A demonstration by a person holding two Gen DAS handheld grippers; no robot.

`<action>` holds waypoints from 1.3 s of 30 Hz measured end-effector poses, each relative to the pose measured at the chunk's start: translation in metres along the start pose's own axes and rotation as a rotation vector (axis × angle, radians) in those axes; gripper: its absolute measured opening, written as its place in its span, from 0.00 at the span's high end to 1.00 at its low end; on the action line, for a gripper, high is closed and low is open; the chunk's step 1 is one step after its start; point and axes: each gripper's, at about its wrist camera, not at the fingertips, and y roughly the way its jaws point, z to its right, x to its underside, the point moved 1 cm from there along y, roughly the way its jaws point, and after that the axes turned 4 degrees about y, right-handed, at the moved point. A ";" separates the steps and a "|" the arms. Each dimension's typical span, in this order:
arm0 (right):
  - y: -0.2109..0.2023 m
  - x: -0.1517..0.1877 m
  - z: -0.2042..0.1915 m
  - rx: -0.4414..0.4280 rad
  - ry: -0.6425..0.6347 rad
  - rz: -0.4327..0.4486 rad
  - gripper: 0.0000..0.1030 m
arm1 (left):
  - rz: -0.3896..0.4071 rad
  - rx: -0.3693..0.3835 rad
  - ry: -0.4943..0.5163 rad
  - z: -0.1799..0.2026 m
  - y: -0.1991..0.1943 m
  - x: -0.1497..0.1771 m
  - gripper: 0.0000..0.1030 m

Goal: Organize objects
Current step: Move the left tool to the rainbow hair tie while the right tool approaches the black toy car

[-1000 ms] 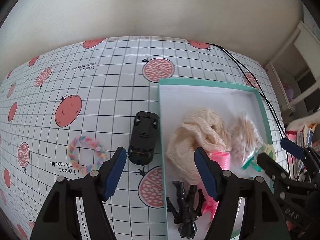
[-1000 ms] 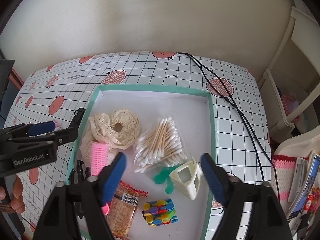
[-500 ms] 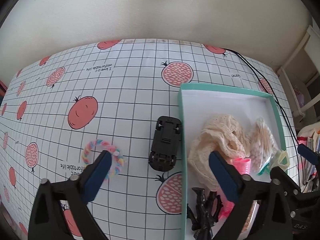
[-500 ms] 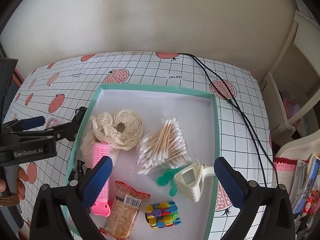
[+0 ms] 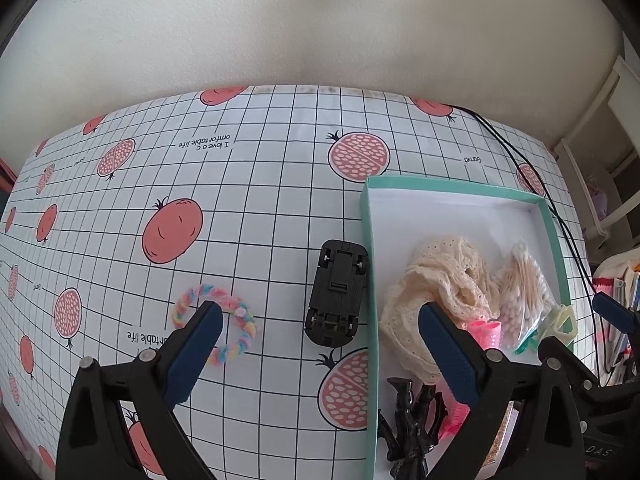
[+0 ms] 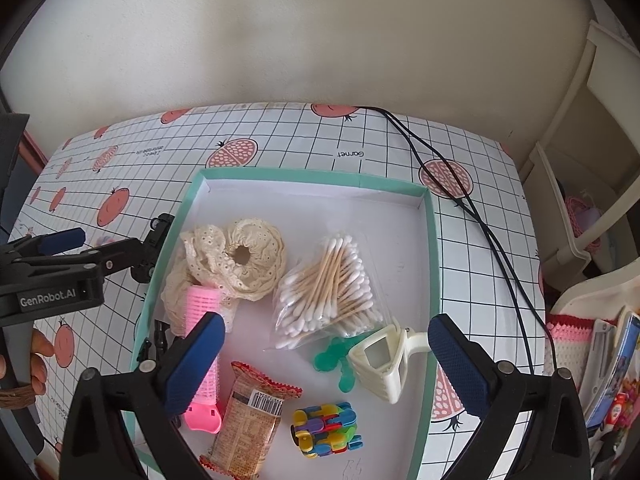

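A black toy car (image 5: 338, 292) lies upside down on the tablecloth, right against the left wall of the teal tray (image 5: 370, 280). My left gripper (image 5: 320, 344) hangs open above it, with nothing between its fingers. A pastel hair tie (image 5: 216, 320) lies left of the car, under the left finger. My right gripper (image 6: 326, 344) stands open over the tray (image 6: 434, 260). Below it lie a cream scrunchie (image 6: 240, 256), a bag of cotton swabs (image 6: 332, 284), a pink roller (image 6: 200, 320), a snack packet (image 6: 252, 420), a colourful toy (image 6: 326, 428) and a cream clip (image 6: 384, 360).
A black claw clip (image 5: 412, 408) sits in the tray's near left corner. A black cable (image 6: 472, 216) runs over the table right of the tray. Cream shelving (image 6: 580, 200) and cluttered items stand at the right. A hand (image 6: 36, 360) holds the left gripper (image 6: 92, 246).
Both grippers' jaws have spread wider. The left gripper has shifted left, from over the tray's edge to over the toy car. The right gripper has stayed put.
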 end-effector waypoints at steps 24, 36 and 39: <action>-0.017 -0.012 -0.042 -0.096 0.052 0.081 0.00 | 0.059 -0.025 -0.164 -0.082 -0.032 0.004 0.04; 0.009 -0.018 -0.123 -0.203 -0.015 0.086 0.02 | 0.044 -0.033 -0.285 -0.139 -0.011 0.020 0.05; 0.014 -0.019 -0.134 -0.227 -0.015 0.092 0.06 | 0.051 -0.028 -0.309 -0.150 -0.006 0.024 0.05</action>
